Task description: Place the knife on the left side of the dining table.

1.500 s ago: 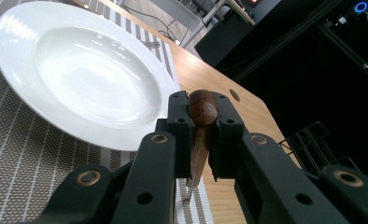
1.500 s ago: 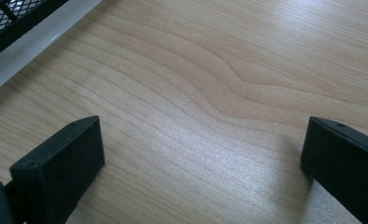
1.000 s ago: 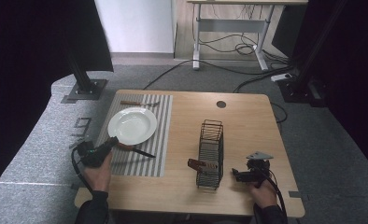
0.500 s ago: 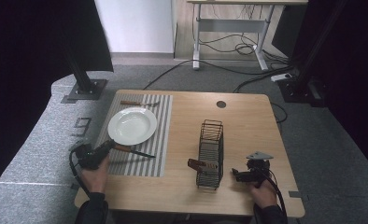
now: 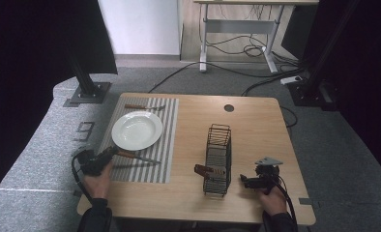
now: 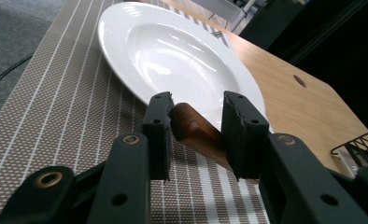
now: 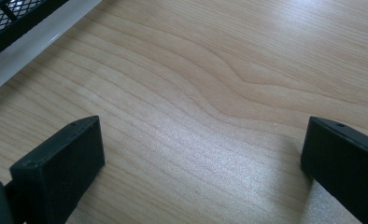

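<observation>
While the right gripper (image 7: 203, 154) rests with fingers wide apart over bare counter (image 7: 210, 70), the left gripper's (image 6: 196, 121) fingers clamp a knife's (image 5: 138, 157) glossy brown wooden handle (image 6: 196, 130), a white plate (image 6: 173, 56) just beyond them.

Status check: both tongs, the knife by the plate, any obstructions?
Left tongs closed around wooden knife handle on striped placemat, beside white plate. Right tongs open, empty over table. Wire rack between, not blocking.

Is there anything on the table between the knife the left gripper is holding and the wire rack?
Nothing visible. The knife, in the left gripper, lies on the striped placemat; bare wooden table lies between it and the wire rack.
</observation>
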{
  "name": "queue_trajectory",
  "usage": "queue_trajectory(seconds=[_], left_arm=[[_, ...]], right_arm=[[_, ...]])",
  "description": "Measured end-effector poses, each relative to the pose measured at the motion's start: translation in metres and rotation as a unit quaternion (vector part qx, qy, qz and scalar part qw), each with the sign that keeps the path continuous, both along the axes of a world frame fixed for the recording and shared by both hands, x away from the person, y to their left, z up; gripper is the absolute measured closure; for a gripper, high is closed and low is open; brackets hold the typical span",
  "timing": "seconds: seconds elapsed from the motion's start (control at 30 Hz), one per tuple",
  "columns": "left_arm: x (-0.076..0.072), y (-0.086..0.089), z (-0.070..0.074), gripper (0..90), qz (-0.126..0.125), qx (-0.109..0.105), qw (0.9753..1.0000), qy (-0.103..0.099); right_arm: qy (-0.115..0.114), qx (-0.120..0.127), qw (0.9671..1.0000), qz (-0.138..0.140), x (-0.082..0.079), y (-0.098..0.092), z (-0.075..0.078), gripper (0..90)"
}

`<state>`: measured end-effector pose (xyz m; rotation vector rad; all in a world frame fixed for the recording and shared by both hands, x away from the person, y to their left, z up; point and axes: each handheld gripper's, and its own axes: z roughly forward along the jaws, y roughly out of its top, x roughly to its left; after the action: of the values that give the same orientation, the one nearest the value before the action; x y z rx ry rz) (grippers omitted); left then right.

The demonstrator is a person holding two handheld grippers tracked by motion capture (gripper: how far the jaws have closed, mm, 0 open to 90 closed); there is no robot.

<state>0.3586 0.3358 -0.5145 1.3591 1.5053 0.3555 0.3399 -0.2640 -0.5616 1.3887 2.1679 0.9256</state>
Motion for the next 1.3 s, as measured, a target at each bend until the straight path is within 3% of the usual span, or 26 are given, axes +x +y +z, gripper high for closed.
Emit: queue_trajectory(seconds=[0.23,0.3,0.33,0.43,0.97,1.23,1.3], left_arm=[[0.002,0.005,-0.008,62.8,0.004,-0.006,1.0000,0.006],[0.003,0.006,-0.010,62.3,0.004,-0.002,1.0000,0.008],[0.004,0.007,-0.012,62.5,0.005,0.014,0.9998,0.013],[0.005,0.010,-0.014,62.5,0.008,0.012,0.9998,0.012],[0.013,0.017,-0.023,61.4,-0.009,0.017,0.9994,0.028],[0.017,0.018,-0.025,60.0,-0.013,0.043,0.9984,0.035],[0.017,0.017,-0.024,59.8,-0.017,0.059,0.9974,0.037]], right_arm=[[0.000,0.000,1.0000,0.000,0.000,0.000,0.000,0.0],[0.000,0.000,1.0000,0.000,0.000,0.000,0.000,0.0],[0.000,0.000,1.0000,0.000,0.000,0.000,0.000,0.0],[0.000,0.000,1.0000,0.000,0.000,0.000,0.000,0.0],[0.000,0.000,1.0000,0.000,0.000,0.000,0.000,0.0],[0.000,0.000,1.0000,0.000,0.000,0.000,0.000,0.0],[0.000,0.000,1.0000,0.000,0.000,0.000,0.000,0.0]])
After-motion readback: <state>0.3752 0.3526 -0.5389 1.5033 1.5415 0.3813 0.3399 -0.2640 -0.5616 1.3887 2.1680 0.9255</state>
